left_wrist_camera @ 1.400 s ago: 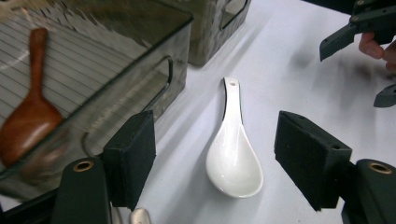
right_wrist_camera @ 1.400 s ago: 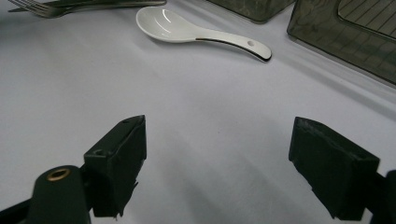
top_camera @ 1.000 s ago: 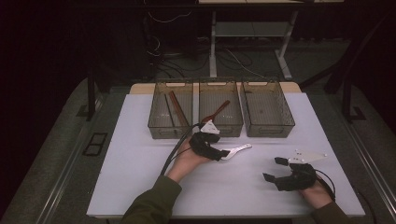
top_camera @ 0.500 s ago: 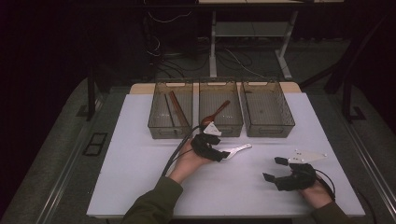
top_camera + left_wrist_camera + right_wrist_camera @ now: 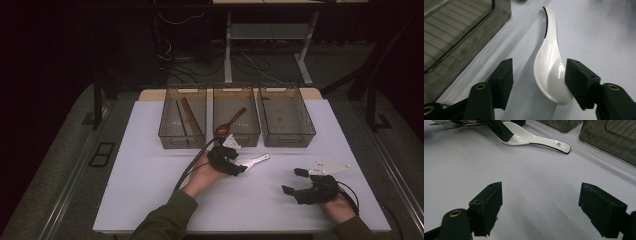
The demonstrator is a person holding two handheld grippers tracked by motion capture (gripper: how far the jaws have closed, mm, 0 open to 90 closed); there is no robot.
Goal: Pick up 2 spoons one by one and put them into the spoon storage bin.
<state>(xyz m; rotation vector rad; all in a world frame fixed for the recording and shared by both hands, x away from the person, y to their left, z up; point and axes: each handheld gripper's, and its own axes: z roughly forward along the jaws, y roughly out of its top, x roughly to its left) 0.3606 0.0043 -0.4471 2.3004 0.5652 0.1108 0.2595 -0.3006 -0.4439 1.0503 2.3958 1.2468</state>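
The left claw [image 5: 537,82] is set over the bowl of a white ceramic spoon [image 5: 549,65] that lies on the white table [image 5: 150,190], just in front of the middle bin [image 5: 236,137]. Its jaws have just been closing and stand about half open, the bowl between them; one pad looks to be at the bowl's edge, the other is clear of it, so nothing is gripped yet. To take it well, shift the claw so the bowl sits midway between the pads, then close slowly on its rim: the glaze is slick and the curved bowl may squirt out or pivot under a lopsided squeeze.

The right claw [image 5: 300,182] rests wide open on the table, well apart, holding nothing.

The left gripper view gives the pad gaps that the high view hides under the hand. The right gripper view shows the handle's small hole and what may be a fork [image 5: 446,123] beyond the spoon; the high view adds a brown spoon [image 5: 230,122] in the middle bin
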